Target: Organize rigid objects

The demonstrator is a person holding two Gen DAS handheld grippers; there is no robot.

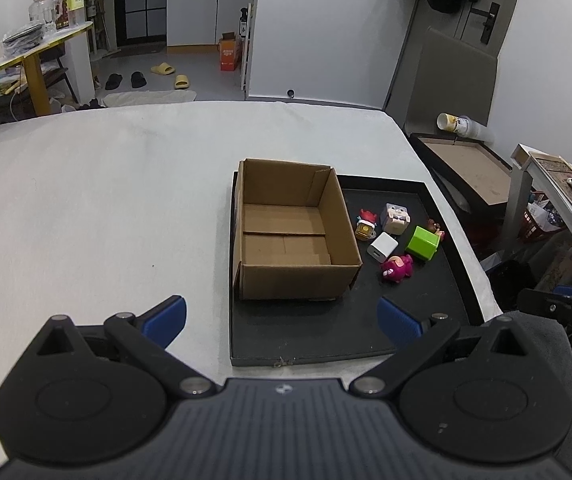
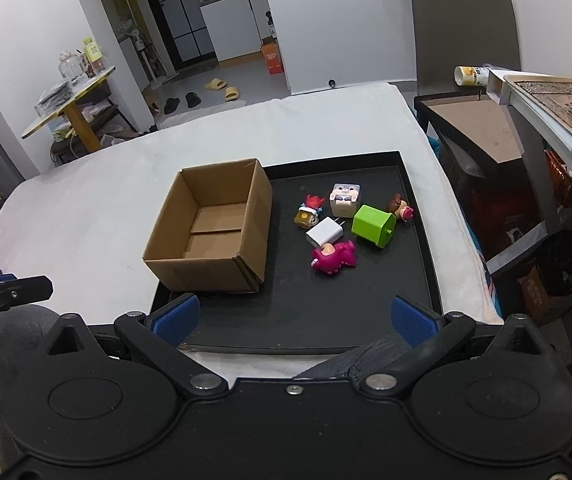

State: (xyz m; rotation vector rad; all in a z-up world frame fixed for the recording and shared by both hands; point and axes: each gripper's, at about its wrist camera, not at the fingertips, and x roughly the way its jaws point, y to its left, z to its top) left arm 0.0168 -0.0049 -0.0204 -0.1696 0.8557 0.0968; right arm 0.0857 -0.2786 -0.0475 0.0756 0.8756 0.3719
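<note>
An open empty cardboard box (image 1: 293,232) (image 2: 210,228) stands on the left part of a black tray (image 1: 425,320) (image 2: 325,312). To its right on the tray lie a white charger (image 1: 383,247) (image 2: 324,232), a green cube (image 1: 423,243) (image 2: 373,225), a pink bear toy (image 1: 396,267) (image 2: 334,257), a grey-white block figure (image 1: 394,218) (image 2: 344,199), a red-and-yellow figure (image 1: 365,225) (image 2: 309,211) and a small brown-haired figure (image 1: 437,228) (image 2: 401,207). My left gripper (image 1: 282,320) is open and empty, near the tray's front edge. My right gripper (image 2: 295,320) is open and empty, above the tray's front.
The tray rests on a white-covered table (image 1: 106,200) (image 2: 86,208). A low brown-topped side table (image 1: 469,172) (image 2: 481,128) and a shelf (image 2: 557,96) stand to the right. A yellow-edged table (image 1: 26,52) with bottles stands at the far left.
</note>
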